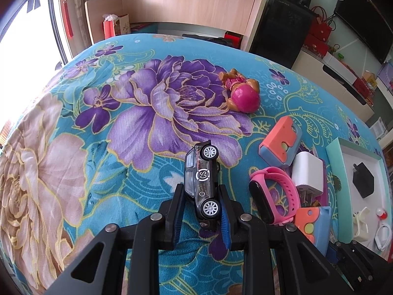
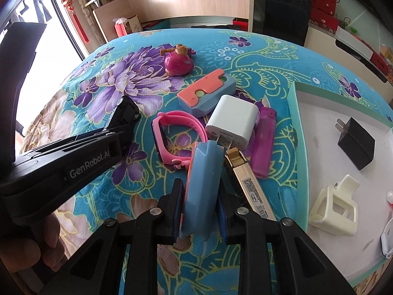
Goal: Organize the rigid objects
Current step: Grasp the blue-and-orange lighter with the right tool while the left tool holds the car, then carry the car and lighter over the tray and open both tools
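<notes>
My left gripper is shut on a black toy car, held on its side above the flowered cloth. In the right wrist view the left gripper and the car show at the left. My right gripper is shut on a blue-and-coral toy block, which also shows in the left wrist view. A second blue-and-coral block, a white charger, a pink watch, a purple lighter and a gold box lie ahead of it.
A teal-rimmed white tray at the right holds a black plug, a cream plastic holder and small white items. A pink ball doll lies farther back. A wooden desk stands beyond the bed.
</notes>
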`<control>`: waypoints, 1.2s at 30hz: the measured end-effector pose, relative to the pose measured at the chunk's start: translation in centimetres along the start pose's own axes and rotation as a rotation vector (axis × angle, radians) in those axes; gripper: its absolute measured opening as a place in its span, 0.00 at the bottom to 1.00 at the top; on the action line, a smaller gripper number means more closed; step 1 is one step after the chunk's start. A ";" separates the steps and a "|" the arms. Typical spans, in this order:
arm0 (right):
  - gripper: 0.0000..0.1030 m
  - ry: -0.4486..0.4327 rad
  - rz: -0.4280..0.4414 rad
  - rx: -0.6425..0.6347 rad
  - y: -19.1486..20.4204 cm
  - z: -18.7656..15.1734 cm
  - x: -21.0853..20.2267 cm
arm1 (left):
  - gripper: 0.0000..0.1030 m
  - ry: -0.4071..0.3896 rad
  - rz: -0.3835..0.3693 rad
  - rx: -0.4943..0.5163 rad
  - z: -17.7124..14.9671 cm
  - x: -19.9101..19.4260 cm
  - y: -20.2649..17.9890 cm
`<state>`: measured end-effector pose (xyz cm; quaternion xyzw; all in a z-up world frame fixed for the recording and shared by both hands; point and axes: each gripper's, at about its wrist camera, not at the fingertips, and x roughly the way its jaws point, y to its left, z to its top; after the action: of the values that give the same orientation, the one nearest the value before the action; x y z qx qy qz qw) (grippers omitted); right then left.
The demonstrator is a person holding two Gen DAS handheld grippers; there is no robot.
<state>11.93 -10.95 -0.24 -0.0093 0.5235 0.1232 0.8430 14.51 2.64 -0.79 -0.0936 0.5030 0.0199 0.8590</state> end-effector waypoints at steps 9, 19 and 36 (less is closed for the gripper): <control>0.26 -0.001 0.002 0.008 -0.1 0.0 0.4 | 0.27 0.004 0.007 0.004 -0.1 0.4 -0.1; 0.23 -0.009 -0.003 0.012 -0.3 0.0 0.2 | 0.27 -0.011 0.027 0.028 -0.1 0.3 -0.6; 0.22 -0.126 0.021 0.077 -2.2 0.2 -3.5 | 0.27 -0.097 -0.009 0.055 0.4 -2.4 -1.7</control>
<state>11.11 -13.71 2.69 0.0364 0.4739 0.1119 0.8727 13.88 1.16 1.71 -0.0712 0.4607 0.0068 0.8847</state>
